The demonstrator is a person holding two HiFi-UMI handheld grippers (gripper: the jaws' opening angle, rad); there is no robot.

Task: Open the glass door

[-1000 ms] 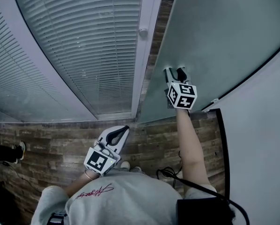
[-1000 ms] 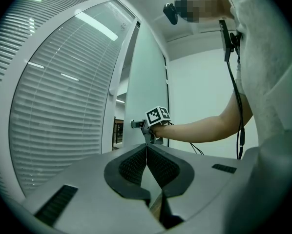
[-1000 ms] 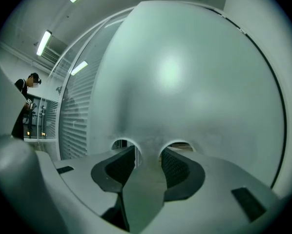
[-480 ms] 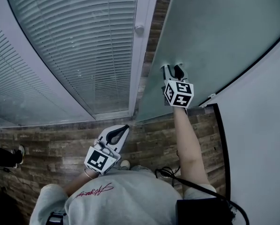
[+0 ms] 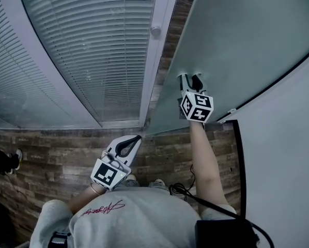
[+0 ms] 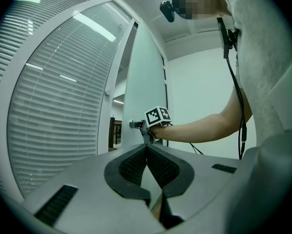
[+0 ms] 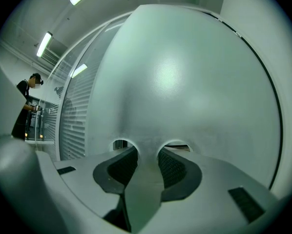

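The frosted glass door (image 5: 242, 35) stands at the upper right, its edge a little off the white frame (image 5: 162, 61). My right gripper (image 5: 190, 78) is held level against the door. Its jaws have just been closing and now press on the grey door handle (image 7: 145, 179), which fills the gap between its pads (image 7: 171, 167). From the left gripper view the handle (image 6: 134, 125) juts from the door edge (image 6: 141, 96) beside the right gripper (image 6: 145, 130). My left gripper (image 5: 138, 138) hangs low near the person's body, shut and empty (image 6: 146, 146).
A curved glass partition with blinds (image 5: 92, 50) fills the left, and a round knob (image 5: 155, 31) sits on its frame. Wood-plank floor (image 5: 51, 154) lies below. A white wall (image 5: 283, 164) bounds the right. A black cable (image 5: 196, 195) trails by the arm. Another person (image 7: 26, 106) stands far off.
The right gripper's jaws have drawn in around the handle. The bystander's foot at the left edge has slid further out of view. Both grippers have kept their places.
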